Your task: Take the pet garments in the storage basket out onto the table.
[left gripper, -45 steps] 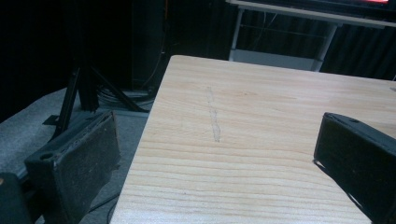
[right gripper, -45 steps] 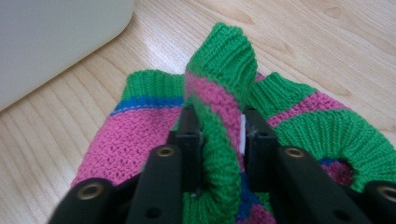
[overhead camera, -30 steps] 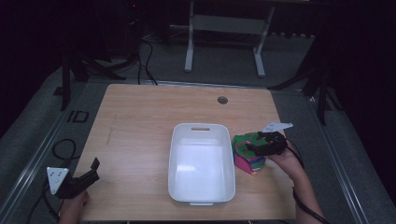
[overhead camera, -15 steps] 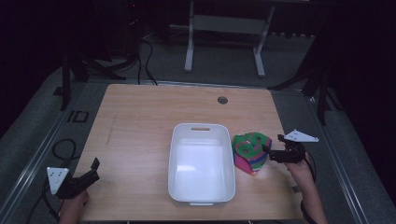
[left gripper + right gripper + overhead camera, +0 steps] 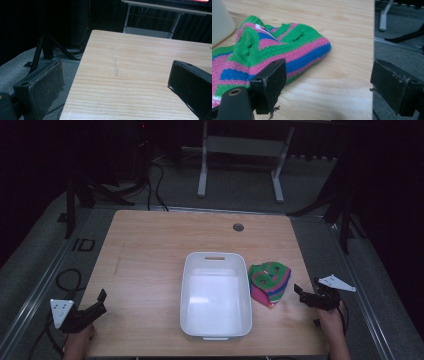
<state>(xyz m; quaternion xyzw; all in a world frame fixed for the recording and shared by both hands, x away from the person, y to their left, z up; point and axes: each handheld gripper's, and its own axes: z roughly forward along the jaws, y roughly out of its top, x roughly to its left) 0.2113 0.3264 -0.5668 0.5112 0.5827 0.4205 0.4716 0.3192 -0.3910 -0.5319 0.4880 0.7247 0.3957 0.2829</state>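
Wooden table (image 5: 150, 250) seen from above, with a white rectangular tub (image 5: 216, 295) at its centre, long side running away from the person. A striped knitted garment (image 5: 270, 282), green, pink and blue, lies bunched on the tabletop, touching the tub's right wall near its far end. The right gripper (image 5: 300, 292) sits at the table's right edge, near the garment but apart from it, jaws pointing toward the knit; the person's hand (image 5: 331, 316) holds it from below. In the right gripper view, the jaws of the right gripper (image 5: 327, 82) stand wide apart with nothing between them: one jaw lies in front of the knitted garment (image 5: 274, 50), the other beyond the table edge, over the grey floor (image 5: 399, 45). A corner of the white tub (image 5: 220, 22) shows at upper left.

The left gripper (image 5: 97, 302) rests at the near left corner of the table, well apart from tub and garment. In the left gripper view its jaws are likewise spread, holding nothing, one over bare wood (image 5: 140, 75) and the other off the table's left edge.
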